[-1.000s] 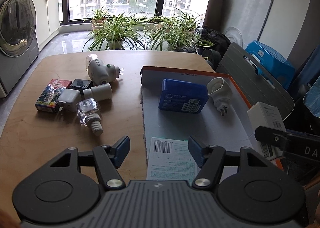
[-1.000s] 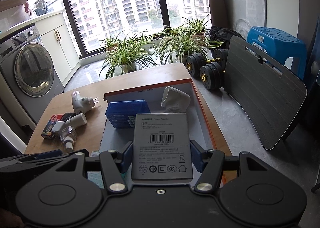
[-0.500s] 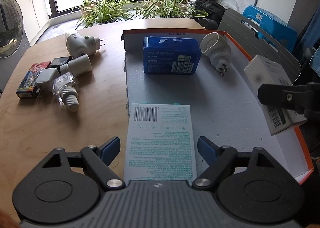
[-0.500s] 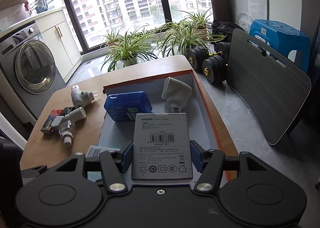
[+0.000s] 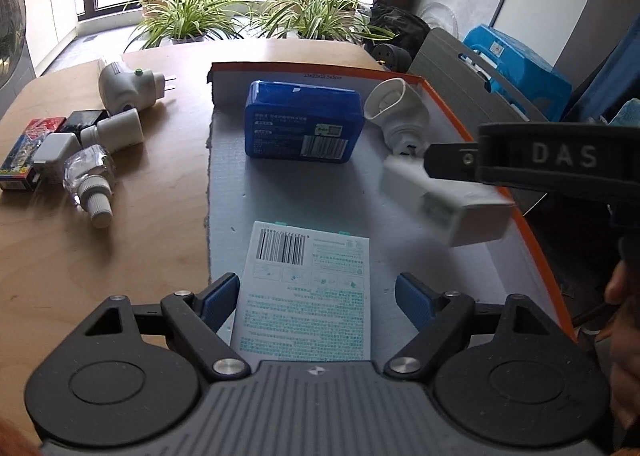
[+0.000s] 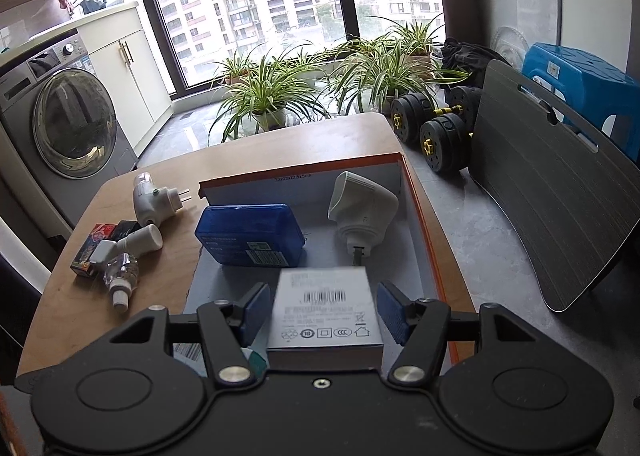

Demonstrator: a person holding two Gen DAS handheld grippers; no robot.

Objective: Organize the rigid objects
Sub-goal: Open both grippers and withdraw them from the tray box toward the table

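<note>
Your left gripper [image 5: 316, 296] stands wide, blue pads [image 5: 218, 298] clear on both sides of the flat white pack [image 5: 308, 292], which lies on the floor of the orange-rimmed box [image 5: 532, 244] at its near end. Your right gripper [image 6: 322, 312] is also spread, pads [image 6: 390, 312] apart from the grey-white carton [image 6: 326, 312] between them; the carton is motion-blurred, so whether it rests on the box floor or hangs free cannot be told. Inside the box, farther back: blue case [image 5: 302, 122] and white plug adapter [image 5: 396, 112], side by side. On the wooden table [image 5: 120, 248] left of the box: white plug units, a clear bottle [image 5: 92, 176], small packs
</note>
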